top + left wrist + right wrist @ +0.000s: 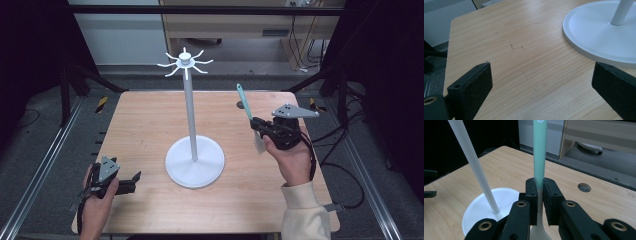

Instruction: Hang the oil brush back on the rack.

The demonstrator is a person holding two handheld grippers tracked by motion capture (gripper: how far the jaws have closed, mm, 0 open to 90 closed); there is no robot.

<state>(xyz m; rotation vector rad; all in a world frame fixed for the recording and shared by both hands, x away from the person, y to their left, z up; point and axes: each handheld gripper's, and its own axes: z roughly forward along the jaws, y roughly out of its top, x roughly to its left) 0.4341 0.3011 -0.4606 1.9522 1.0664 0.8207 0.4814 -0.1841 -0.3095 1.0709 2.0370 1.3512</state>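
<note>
With the right gripper (257, 125) jaws clamped on the spatula (245, 102), it could knock the stand (189, 100) at nine o'clock; left gripper (131, 181) gapes empty.

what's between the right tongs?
The right tongs are shut on a spatula: its green handle rises above the pads, its pale blade end pokes out below. The clamped stretch of the neck is hidden.

In the right gripper view the green-handled spatula (540, 157) runs off the top edge, so its handle end is cut off, and its pale blade leaves the bottom edge behind the right gripper (538, 202). The white hook stand (477, 185) loses its hooked top there too. In the left gripper view the stand's base (599, 35) is cropped at the right edge, its pole at the top.
</note>
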